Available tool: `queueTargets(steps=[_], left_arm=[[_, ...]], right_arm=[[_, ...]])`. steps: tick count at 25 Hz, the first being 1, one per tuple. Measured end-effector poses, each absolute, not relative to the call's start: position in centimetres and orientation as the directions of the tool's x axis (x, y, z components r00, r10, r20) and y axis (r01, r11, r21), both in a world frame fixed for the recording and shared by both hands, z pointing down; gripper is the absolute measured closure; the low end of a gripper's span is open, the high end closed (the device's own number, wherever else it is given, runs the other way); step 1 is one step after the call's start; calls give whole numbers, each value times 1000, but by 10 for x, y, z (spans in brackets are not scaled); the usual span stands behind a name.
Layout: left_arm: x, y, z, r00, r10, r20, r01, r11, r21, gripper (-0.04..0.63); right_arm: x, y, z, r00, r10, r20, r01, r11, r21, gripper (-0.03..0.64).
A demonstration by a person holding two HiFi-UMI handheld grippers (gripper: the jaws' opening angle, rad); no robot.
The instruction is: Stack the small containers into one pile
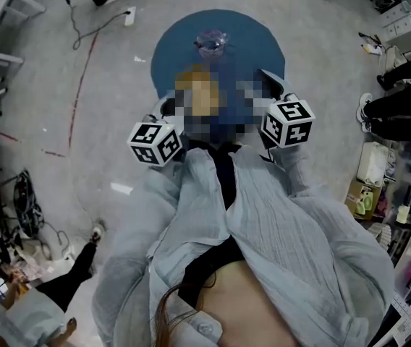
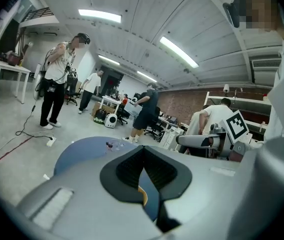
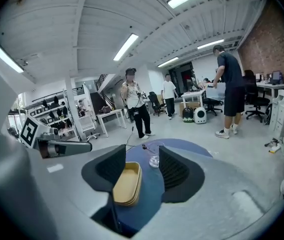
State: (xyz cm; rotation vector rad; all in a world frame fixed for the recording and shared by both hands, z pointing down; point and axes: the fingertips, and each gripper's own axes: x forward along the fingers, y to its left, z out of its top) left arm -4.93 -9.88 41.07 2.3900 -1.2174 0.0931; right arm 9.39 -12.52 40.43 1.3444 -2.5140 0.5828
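A stack of shallow tan containers (image 3: 127,184) lies on the round blue table (image 3: 182,146). It shows between the jaws of my right gripper (image 3: 142,151), close against the left pad and apart from the right one, so that gripper is open. A small clear container (image 3: 153,160) stands farther out on the table, also visible as the clear container (image 1: 211,43) in the head view. My left gripper (image 2: 143,159) is shut, its pads meeting at the tips, with only a tan sliver (image 2: 143,196) showing below them. In the head view most of the table (image 1: 249,42) is hidden.
Several people stand around the room: a person (image 2: 57,84) by a white desk, another person (image 3: 229,94) near office chairs. A cable and power strip (image 1: 128,16) lie on the grey floor. Shelves and boxes (image 1: 372,165) line the right side.
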Motion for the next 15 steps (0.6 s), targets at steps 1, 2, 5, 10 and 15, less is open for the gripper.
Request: queueTargets(steps=[1, 2, 5, 10, 15], left_arm=[[-47, -99, 408, 606, -755, 250, -782, -507, 363, 583], [-46, -98, 405, 605, -759, 241, -781, -508, 363, 583], [-43, -96, 398, 600, -768, 221, -784, -511, 353, 583], [-33, -89, 401, 585, -780, 223, -798, -503, 333, 583], [-27, -78, 415, 574, -778, 256, -810, -494, 317, 583]], right_arm=[[97, -125, 400, -552, -748, 370, -834, 500, -233, 414], [100, -124, 397, -551, -753, 359, -835, 501, -230, 428], [107, -120, 390, -547, -767, 337, -837, 498, -225, 506], [123, -111, 398, -535, -772, 345, -845, 482, -232, 615], [132, -100, 418, -523, -763, 380, -852, 464, -243, 615]])
